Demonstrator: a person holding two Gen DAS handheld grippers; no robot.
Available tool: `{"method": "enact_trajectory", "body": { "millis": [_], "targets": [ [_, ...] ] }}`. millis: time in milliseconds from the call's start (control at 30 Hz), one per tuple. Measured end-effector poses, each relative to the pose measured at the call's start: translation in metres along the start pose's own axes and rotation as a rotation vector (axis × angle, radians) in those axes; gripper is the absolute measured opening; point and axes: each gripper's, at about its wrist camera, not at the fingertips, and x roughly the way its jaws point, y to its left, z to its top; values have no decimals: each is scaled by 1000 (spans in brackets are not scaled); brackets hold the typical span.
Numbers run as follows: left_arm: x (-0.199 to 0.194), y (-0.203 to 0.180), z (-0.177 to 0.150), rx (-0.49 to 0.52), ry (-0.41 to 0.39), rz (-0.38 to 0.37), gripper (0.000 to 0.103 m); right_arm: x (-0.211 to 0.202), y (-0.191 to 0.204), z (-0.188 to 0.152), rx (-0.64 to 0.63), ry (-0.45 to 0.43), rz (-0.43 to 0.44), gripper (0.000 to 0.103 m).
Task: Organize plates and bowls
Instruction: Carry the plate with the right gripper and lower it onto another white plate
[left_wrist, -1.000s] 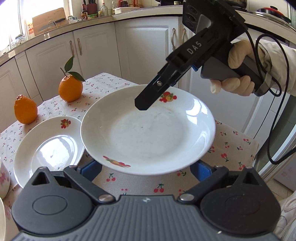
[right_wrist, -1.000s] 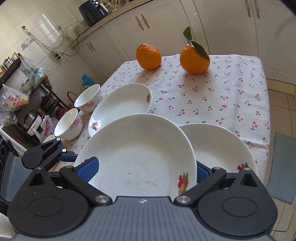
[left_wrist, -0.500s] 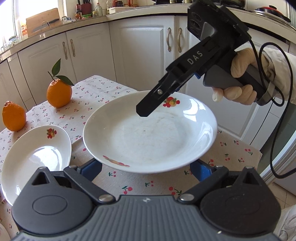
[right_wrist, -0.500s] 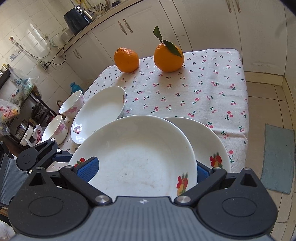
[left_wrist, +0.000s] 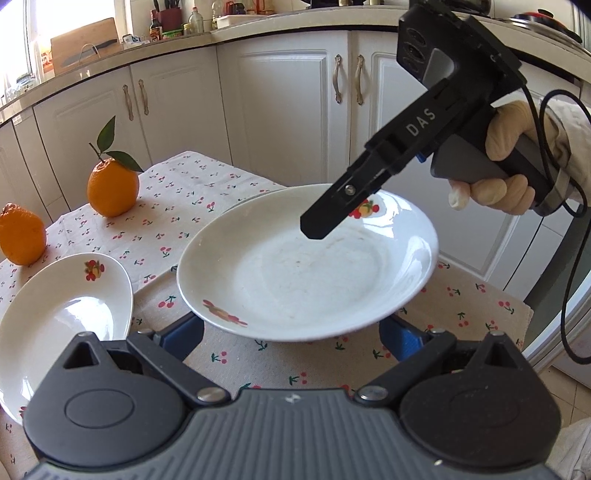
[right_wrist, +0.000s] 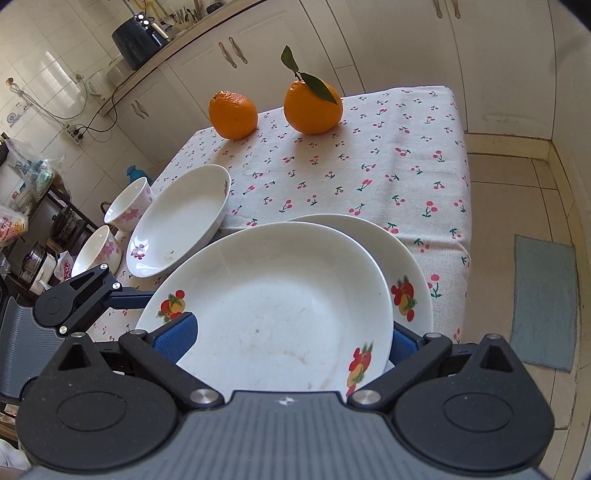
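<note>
Held plate (right_wrist: 280, 314) hides lower plate (right_wrist: 406, 266) — right hand-held gripper (right_wrist: 291, 343) pads half-covered.

Cherry-print table (right_wrist: 369, 162) — two oranges (right_wrist: 233, 114), plates (right_wrist: 410, 258), bowls (right_wrist: 129, 201) (floral)

White panelled cabinet doors (left_wrist: 288, 107) with curved metal handles (left_wrist: 347, 79) run beneath a pale stone countertop (left_wrist: 155, 55), which carries bottles, jars and a wooden cutting board (left_wrist: 83, 44). Bright daylight enters by a window (left_wrist: 16, 37) at the far left of the left wrist view. The right wrist view shows glossy white wall tiles (right_wrist: 44, 74), a white power strip (right_wrist: 74, 132) with black cords, and a dark appliance (right_wrist: 138, 35) on the counter. The floor is of beige tiles (right_wrist: 513, 192), with a grey-blue rectangular mat (right_wrist: 543, 302) on it. The surface wears a cream cloth printed with red cherries (right_wrist: 388, 158). A dark wire rack (right_wrist: 48, 236) stands low at the left.
</note>
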Motion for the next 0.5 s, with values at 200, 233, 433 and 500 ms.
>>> {"method": "enact_trajectory", "body": {
  "millis": [200,233,433,500],
  "targets": [
    [5,1,-1,19,-17,17,101,-7,0,-5,10,-13,-18,103],
    [5,1,-1,16,-18,12,101,-8,0,-6,12,-15,-21,103],
    [7,-2,-1,24,-34,6,102,-14,0,-11,23,-21,-43,103],
    [7,-2,-1,21,-37,5,102,-17,1,-11,25,-26,-49,103]
  ]
}}
